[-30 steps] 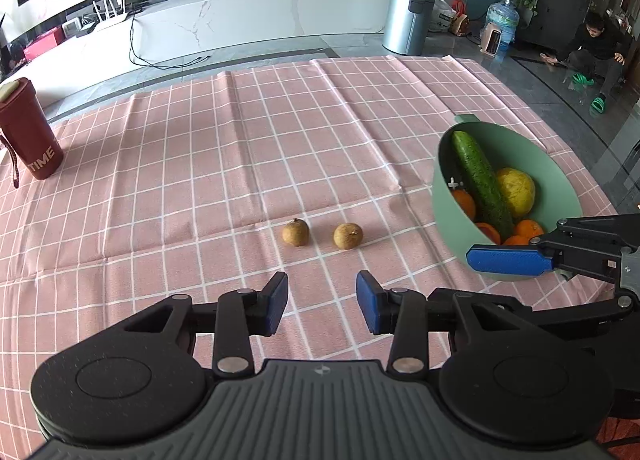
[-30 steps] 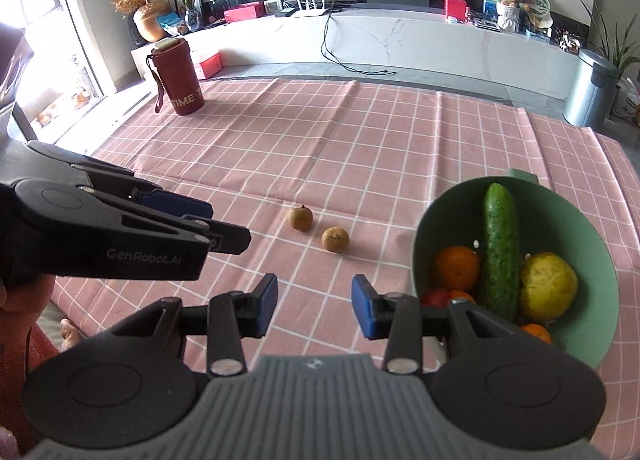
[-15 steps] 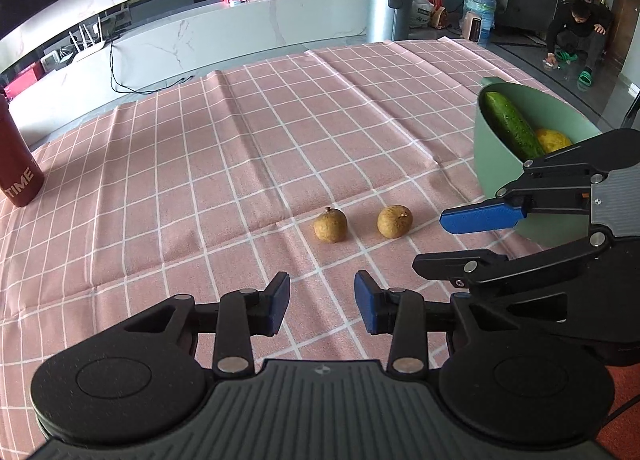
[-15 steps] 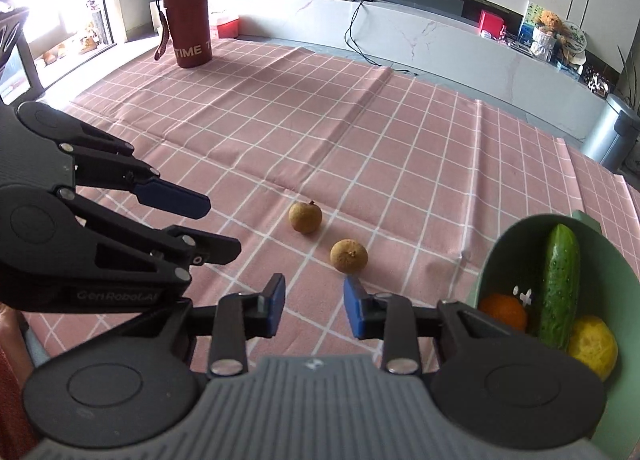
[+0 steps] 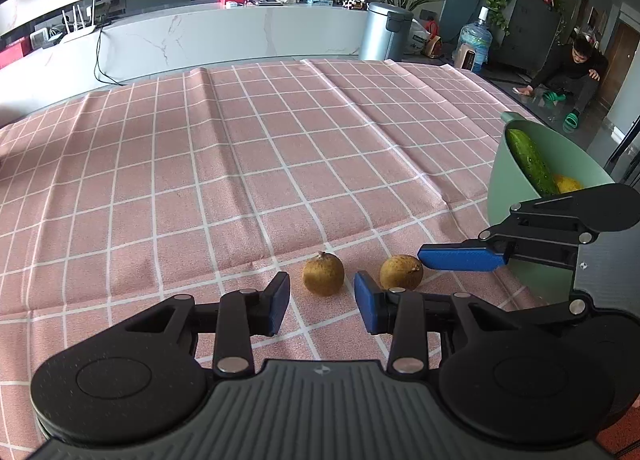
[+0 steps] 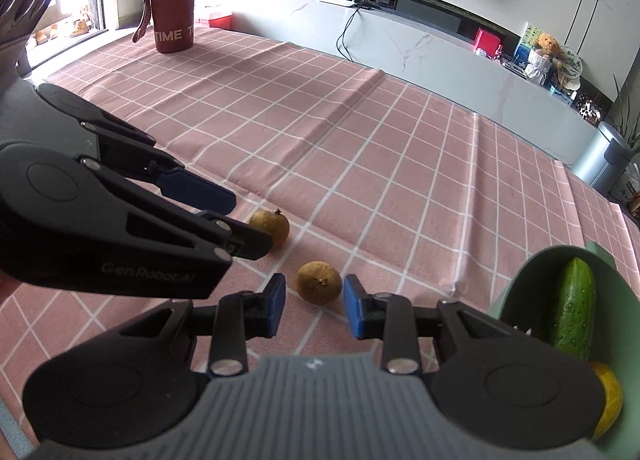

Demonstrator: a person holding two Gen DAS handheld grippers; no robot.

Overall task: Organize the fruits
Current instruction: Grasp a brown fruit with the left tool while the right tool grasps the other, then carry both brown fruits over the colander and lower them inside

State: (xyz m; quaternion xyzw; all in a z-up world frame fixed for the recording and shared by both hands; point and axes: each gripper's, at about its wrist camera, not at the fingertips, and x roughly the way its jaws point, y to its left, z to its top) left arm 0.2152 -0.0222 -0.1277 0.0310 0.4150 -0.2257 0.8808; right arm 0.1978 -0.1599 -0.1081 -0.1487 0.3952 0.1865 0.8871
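Two small brown round fruits lie side by side on the pink checked cloth. My left gripper (image 5: 322, 300) is open, and the left fruit (image 5: 323, 274) sits just ahead of its fingertips, centred on the gap. My right gripper (image 6: 314, 306) has its jaws narrowed around the right fruit (image 6: 319, 282), with a sliver of cloth showing on each side of it, so the pads are not pressing. In the left wrist view one blue right finger (image 5: 460, 258) reaches beside that right fruit (image 5: 400, 272). A green bowl (image 5: 516, 212) at the right holds a cucumber (image 5: 532, 164) and a yellow fruit (image 5: 566, 183).
A red cup (image 6: 174, 8) stands at the far left corner of the table. Beyond the far edge run a white counter and a metal bin (image 5: 386, 32). A person (image 5: 572, 72) crouches on the floor at the far right. The bowl rim (image 6: 520, 284) is close to my right gripper.
Both grippers have come down and forward toward the two brown fruits, which now sit at their fingertips. The right jaws have narrowed. The fruits and bowl have not moved.
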